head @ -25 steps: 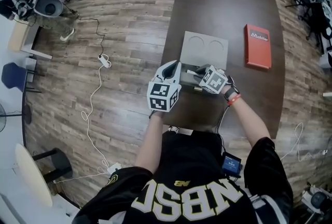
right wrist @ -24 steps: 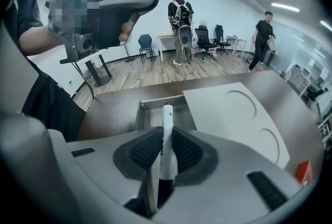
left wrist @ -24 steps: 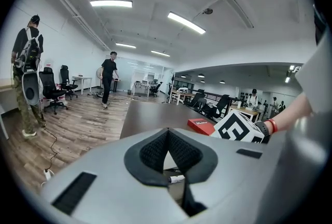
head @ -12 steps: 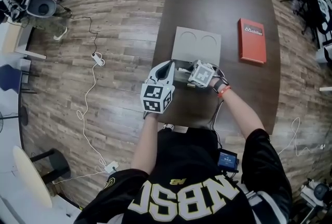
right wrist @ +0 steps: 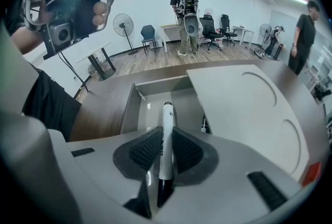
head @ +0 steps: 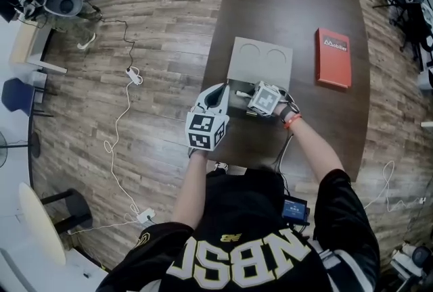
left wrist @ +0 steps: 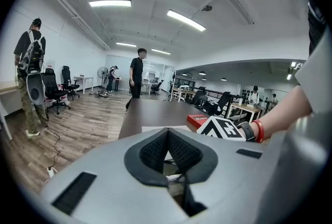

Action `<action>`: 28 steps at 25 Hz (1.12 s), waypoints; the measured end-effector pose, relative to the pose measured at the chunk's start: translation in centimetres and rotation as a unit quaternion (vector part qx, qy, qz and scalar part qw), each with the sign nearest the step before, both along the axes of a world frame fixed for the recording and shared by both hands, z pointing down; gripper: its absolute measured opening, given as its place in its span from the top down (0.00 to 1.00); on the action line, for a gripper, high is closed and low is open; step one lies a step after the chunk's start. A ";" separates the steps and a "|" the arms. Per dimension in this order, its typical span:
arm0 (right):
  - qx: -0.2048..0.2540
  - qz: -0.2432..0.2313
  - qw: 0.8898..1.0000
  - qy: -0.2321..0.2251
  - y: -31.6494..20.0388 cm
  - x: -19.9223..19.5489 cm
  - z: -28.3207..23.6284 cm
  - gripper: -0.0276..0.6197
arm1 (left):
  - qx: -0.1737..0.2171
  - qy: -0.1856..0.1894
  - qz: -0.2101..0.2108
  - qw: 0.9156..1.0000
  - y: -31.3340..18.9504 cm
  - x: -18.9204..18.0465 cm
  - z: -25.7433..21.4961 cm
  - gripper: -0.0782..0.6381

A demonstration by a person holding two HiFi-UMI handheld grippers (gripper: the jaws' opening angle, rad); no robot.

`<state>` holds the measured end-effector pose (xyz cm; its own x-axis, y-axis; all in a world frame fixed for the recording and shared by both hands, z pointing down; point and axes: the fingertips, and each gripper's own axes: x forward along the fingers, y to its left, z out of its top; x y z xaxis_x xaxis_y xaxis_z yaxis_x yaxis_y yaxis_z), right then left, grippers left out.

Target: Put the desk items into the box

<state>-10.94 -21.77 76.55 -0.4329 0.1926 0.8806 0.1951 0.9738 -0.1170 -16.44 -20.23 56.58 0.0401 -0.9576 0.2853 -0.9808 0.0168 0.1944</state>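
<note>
Right gripper (right wrist: 166,137) lowered (marker (right wrist: 167,119) clamped) toward box (right wrist: 161,83).

Black short-sleeved jersey (head: 237,206); large white letters with pale-gold edging across back; small gold emblem (head: 145,238) near left shoulder. Right wrist: black watch strap (head: 287,111) beside red band (head: 295,121). Small black device (head: 294,209) with blue screen at waist, thin cable running up from it. Left hand-held gripper (left wrist: 167,140): grey moulded shell, black ribbed pads, black slots in shell. Right hand-held gripper (right wrist: 166,148): same build. Each bears white marker cube (head: 207,131) with black square patterns.
</note>
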 end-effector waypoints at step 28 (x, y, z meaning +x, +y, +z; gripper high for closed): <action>0.068 0.241 0.955 -0.159 -7.6 4.6 -12.8 0.72 | 0.029 -0.004 0.068 0.997 -2.0 2.4 -3.5 0.88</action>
